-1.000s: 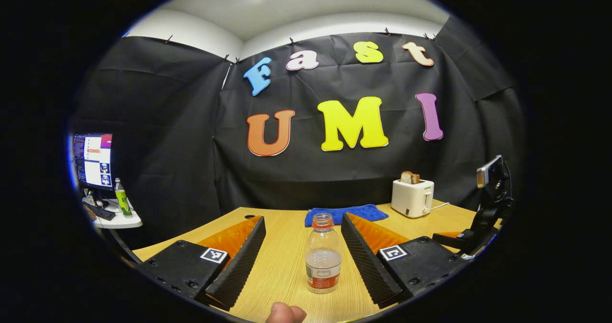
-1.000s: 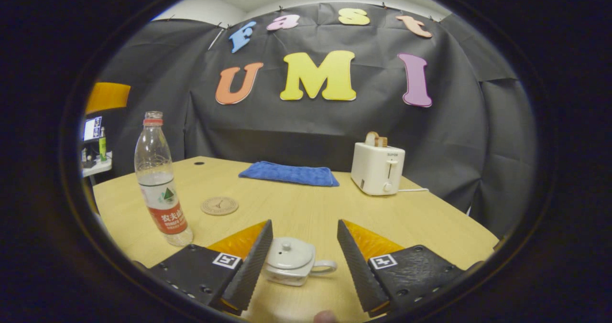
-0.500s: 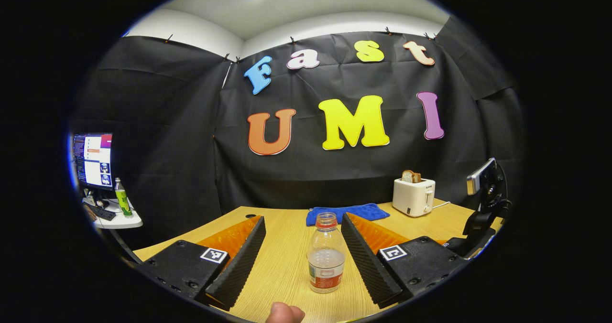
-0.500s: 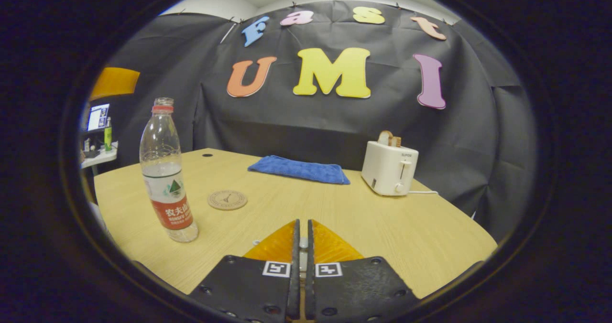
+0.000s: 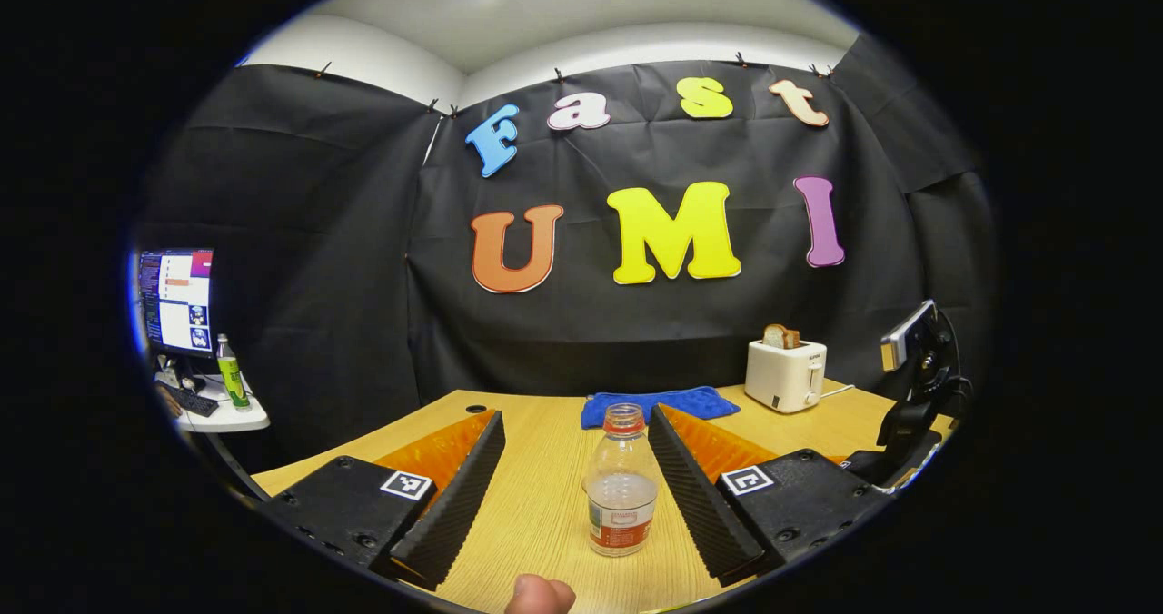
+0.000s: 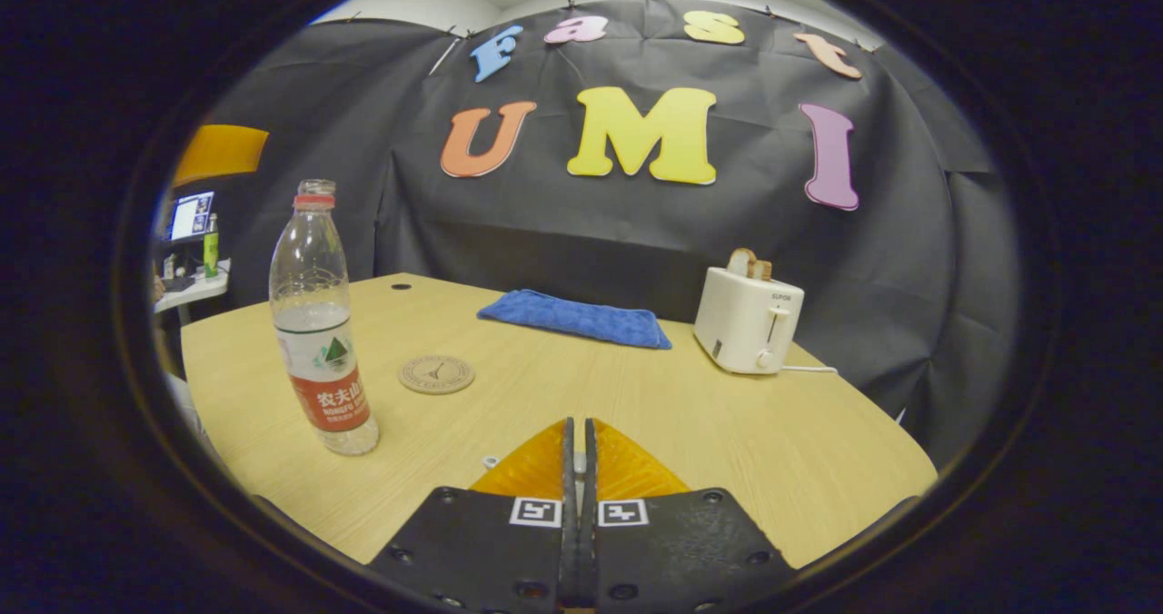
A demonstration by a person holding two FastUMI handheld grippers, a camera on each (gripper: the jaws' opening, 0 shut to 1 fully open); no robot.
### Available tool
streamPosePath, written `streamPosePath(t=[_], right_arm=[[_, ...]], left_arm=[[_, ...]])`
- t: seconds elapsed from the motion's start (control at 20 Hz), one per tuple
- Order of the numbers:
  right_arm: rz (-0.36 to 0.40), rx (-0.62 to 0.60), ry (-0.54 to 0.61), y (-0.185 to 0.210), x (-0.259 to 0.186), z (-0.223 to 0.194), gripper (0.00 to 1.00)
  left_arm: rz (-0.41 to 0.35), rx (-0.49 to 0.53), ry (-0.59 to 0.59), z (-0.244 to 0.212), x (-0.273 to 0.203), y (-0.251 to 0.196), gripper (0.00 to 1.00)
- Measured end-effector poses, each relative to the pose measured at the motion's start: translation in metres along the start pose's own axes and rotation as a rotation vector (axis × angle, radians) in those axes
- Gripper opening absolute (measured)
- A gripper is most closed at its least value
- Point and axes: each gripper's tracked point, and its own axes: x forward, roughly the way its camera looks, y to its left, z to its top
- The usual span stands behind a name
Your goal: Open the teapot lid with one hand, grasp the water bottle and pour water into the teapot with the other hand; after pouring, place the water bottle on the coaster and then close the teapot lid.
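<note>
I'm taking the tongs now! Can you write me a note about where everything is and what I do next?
Left tongs: open, either side of the standing water bottle, not touching it.
Right tongs: shut, with a pale sliver between them, likely the teapot lid; the pot itself is hidden beneath.
Coaster: bare, on the table.
Done: nothing poured yet.
Left: lift lid, grasp bottle, pour, bottle onto coaster, close lid.

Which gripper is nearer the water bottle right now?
Left. The left gripper is open with the water bottle standing between its fingers, untouched. The right gripper is shut and sits off to the bottle's side, with bare table between them.
</note>
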Motion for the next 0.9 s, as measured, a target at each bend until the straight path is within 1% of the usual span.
streamPosePath(t=[0.25,0.4,0.5,0.6,0.65,0.7,0.75,0.9], right_arm=[[0.004,0.005,-0.051,-0.004,-0.011,0.022,0.00],[0.004,0.018,-0.073,-0.015,-0.023,0.034,0.00],[0.006,0.028,-0.086,-0.025,-0.032,0.041,0.00],[0.005,0.025,-0.096,-0.034,-0.040,0.045,0.00],[0.005,0.028,-0.101,-0.039,-0.043,0.045,0.00],[0.003,0.031,-0.101,-0.045,-0.046,0.044,0.02],[0.002,0.037,-0.101,-0.050,-0.049,0.043,0.00],[-0.015,0.040,-0.099,-0.063,-0.055,0.039,0.00]], left_arm=[[-0.006,-0.011,0.012,-0.003,0.001,0.000,0.99],[-0.022,-0.009,0.013,-0.005,0.002,-0.003,0.99],[-0.010,-0.024,0.027,-0.011,0.001,0.001,0.99],[-0.048,-0.040,0.067,-0.026,-0.007,-0.011,0.99],[-0.053,-0.044,0.084,-0.033,-0.012,-0.011,0.99],[-0.049,-0.044,0.097,-0.041,-0.016,-0.012,0.99],[-0.051,-0.043,0.107,-0.050,-0.018,-0.014,0.99],[-0.072,-0.067,0.180,-0.089,-0.019,-0.027,1.00]])
